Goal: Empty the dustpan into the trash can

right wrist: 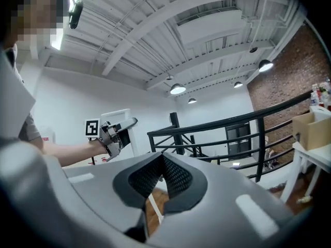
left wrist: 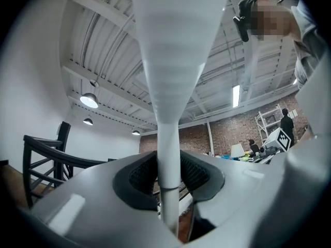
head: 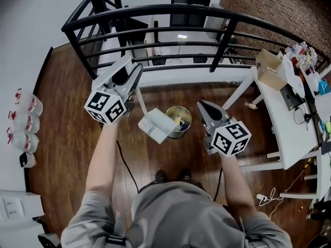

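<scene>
My left gripper (head: 133,76) is shut on the long white handle (left wrist: 168,159) of the dustpan (head: 156,126). In the head view the white pan hangs tilted at the left rim of the round metal trash can (head: 181,119), which stands on the wood floor with colourful scraps inside. In the left gripper view the handle runs up between the pads and widens overhead. My right gripper (head: 203,105) hovers just right of the can, jaws shut with nothing between them (right wrist: 162,175). The right gripper view shows the left gripper (right wrist: 115,133) off to the left.
A black metal railing (head: 170,32) curves across just beyond the can. A white table (head: 282,112) with a cardboard box (head: 270,68) and clutter stands at the right. Plastic bottles (head: 23,123) line the left wall. A cable (head: 126,167) trails on the floor.
</scene>
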{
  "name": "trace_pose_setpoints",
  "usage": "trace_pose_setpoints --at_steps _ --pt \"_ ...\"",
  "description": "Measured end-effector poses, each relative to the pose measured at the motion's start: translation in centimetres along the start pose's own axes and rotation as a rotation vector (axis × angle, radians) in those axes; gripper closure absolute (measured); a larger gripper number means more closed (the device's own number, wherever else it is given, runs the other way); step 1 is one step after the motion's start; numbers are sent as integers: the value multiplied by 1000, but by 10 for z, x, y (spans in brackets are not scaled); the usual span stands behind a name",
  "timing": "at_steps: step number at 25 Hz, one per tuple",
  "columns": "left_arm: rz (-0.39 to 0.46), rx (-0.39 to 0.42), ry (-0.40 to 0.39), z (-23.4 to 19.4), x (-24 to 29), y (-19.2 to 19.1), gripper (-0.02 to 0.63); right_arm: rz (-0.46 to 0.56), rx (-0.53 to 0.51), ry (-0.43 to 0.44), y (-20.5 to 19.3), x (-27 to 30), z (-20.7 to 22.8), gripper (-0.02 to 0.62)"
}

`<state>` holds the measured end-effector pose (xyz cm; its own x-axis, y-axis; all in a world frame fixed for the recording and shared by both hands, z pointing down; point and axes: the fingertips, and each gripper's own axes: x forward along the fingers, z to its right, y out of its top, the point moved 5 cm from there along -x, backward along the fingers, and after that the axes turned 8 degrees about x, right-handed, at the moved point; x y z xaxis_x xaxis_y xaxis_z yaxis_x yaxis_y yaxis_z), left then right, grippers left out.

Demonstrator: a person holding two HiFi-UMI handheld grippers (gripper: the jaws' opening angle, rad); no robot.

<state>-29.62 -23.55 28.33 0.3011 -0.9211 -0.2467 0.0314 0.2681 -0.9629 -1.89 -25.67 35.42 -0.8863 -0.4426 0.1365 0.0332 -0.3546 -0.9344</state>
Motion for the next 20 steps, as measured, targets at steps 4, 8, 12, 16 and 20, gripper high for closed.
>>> trace_pose_setpoints --at_steps 4,8,12,16,20 --pt "8 -2 92 -17 -45 11 491 -62 -12 92 -11 31 -20 595" --pt "-10 -6 160 -20 -81 -1 491 -134 -9 162 -29 54 -31 595" --pt "-7 -55 218 -29 -120 -34 488 -223 -22 216 -53 77 -44 595" --pt "-59 -89 287 -47 -158 -75 488 -285 -15 259 -78 103 -57 595" --pt "-108 -111 345 -64 -186 -137 488 -346 13 285 -123 130 -59 595"
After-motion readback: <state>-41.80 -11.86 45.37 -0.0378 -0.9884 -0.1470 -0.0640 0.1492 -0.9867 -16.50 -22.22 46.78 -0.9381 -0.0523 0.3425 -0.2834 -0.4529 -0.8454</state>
